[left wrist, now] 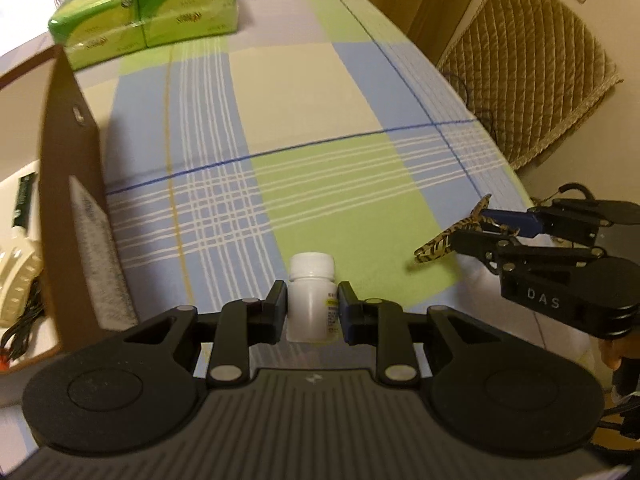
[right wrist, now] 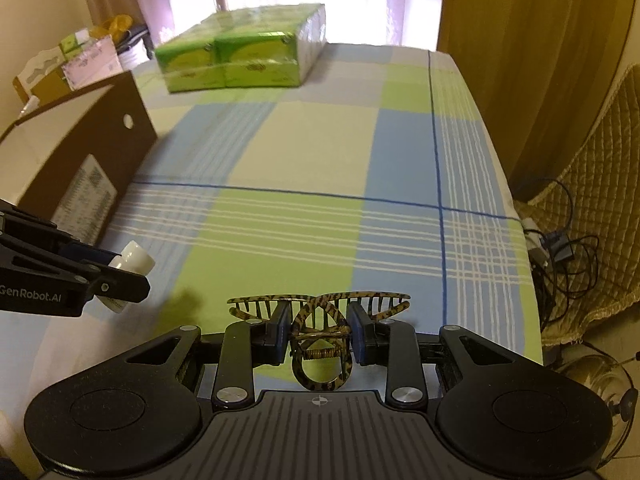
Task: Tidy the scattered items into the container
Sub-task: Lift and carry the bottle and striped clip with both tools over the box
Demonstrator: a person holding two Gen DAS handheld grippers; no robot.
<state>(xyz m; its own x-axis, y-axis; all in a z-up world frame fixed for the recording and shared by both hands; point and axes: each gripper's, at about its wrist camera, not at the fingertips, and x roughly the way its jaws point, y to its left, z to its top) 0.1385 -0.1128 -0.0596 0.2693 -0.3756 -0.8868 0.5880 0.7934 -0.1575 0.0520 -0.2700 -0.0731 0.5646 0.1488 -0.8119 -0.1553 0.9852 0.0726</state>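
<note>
Left wrist view: our left gripper [left wrist: 312, 309] clamps a white bottle [left wrist: 311, 298] above the checked cloth [left wrist: 304, 92], label unreadable. Right gripper [right wrist: 319, 334] pinches a tortoiseshell hair claw [right wrist: 320, 336]. Cardboard box [left wrist: 60, 184] sits left, its contents mostly cut off.

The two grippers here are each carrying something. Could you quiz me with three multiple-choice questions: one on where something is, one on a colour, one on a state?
1. Where is the cardboard box relative to the green tissue pack?
A. nearer the grippers, on the left
B. on top of it
C. far right of it

2. What colour is the cap of the pill bottle?
A. red
B. white
C. blue

3. What is the right gripper doing?
A. open and free
B. shut on the hair claw clip
C. resting in the box

Answers: 1 A, the box sits at the cloth's left edge, nearer than the pack. 2 B, the cap is white in the left gripper. 3 B, both pads press the clip.
</note>
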